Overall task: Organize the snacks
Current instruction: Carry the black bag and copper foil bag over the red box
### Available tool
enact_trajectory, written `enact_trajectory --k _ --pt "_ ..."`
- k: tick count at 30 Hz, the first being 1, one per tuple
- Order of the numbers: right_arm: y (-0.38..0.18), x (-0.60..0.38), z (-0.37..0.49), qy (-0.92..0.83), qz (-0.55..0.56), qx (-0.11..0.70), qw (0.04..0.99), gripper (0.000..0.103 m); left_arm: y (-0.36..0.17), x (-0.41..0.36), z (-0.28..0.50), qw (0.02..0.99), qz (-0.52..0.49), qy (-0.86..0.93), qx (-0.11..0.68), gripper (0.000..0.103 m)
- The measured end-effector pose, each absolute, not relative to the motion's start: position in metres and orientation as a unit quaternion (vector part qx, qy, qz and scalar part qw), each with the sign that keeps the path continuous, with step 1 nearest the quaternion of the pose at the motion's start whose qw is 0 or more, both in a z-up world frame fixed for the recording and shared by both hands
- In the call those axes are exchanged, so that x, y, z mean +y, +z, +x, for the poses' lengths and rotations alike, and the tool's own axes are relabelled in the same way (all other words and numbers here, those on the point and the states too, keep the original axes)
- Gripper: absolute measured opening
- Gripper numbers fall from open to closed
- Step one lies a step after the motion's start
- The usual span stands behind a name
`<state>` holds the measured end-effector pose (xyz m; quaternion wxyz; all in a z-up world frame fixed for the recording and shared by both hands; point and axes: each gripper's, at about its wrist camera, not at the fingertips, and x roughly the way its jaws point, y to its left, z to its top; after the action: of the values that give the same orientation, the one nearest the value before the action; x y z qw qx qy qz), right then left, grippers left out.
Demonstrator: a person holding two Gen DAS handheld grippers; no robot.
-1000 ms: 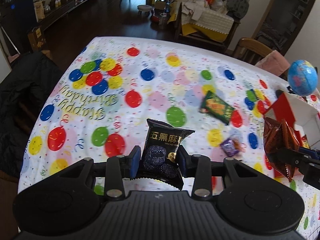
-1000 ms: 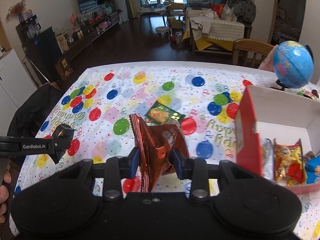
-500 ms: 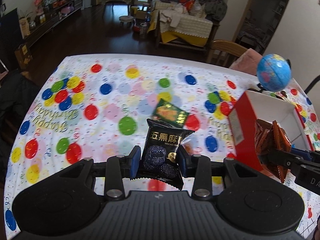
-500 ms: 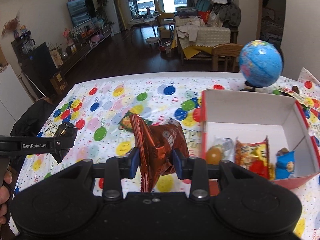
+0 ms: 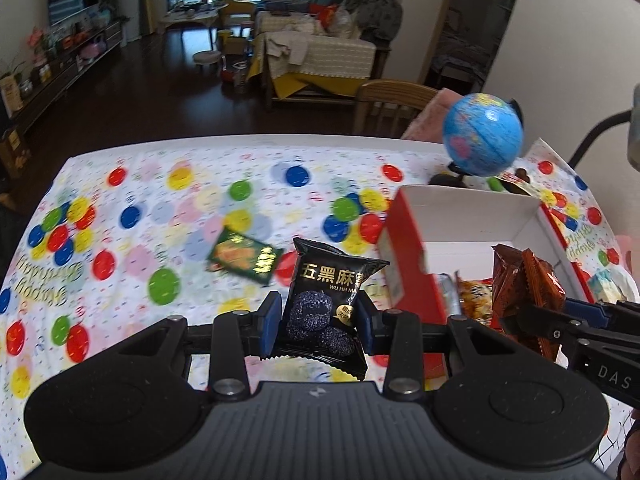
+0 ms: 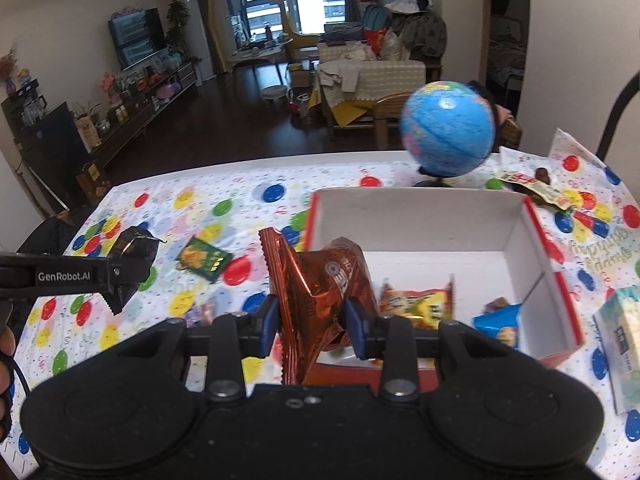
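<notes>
From your left wrist camera, your left gripper [image 5: 316,322] is clamped on a black glossy snack packet with gold lettering [image 5: 326,300], held upright just left of the red cardboard box with a white inside [image 5: 404,256]. You are mid-carry, so the next move calls for bringing the packet right, over the box wall, before releasing. A green flat snack packet [image 5: 244,255] lies on the balloon-print tablecloth [image 5: 160,200], waiting its turn.

From your right wrist camera, your right gripper [image 6: 312,322] grips a crinkled copper-red foil snack bag [image 6: 320,292], poised above the box's near left corner. Yellow and blue packets already sit inside. Lower the bag into free floor space and open; a small purple item left of the gripper is too blurred to name.
</notes>
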<state>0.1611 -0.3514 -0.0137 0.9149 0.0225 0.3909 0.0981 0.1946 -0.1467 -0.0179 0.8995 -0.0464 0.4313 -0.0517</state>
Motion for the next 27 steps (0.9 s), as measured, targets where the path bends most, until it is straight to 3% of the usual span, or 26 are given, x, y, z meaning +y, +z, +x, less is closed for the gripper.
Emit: enact_trajectory --k 27 --pt "-0.042 -0.476 0.189 0.001 0.047 0.407 0.912 0.034 -0.042 -0.282 0.255 0.886 0.029 -0.119 0.448 0.038"
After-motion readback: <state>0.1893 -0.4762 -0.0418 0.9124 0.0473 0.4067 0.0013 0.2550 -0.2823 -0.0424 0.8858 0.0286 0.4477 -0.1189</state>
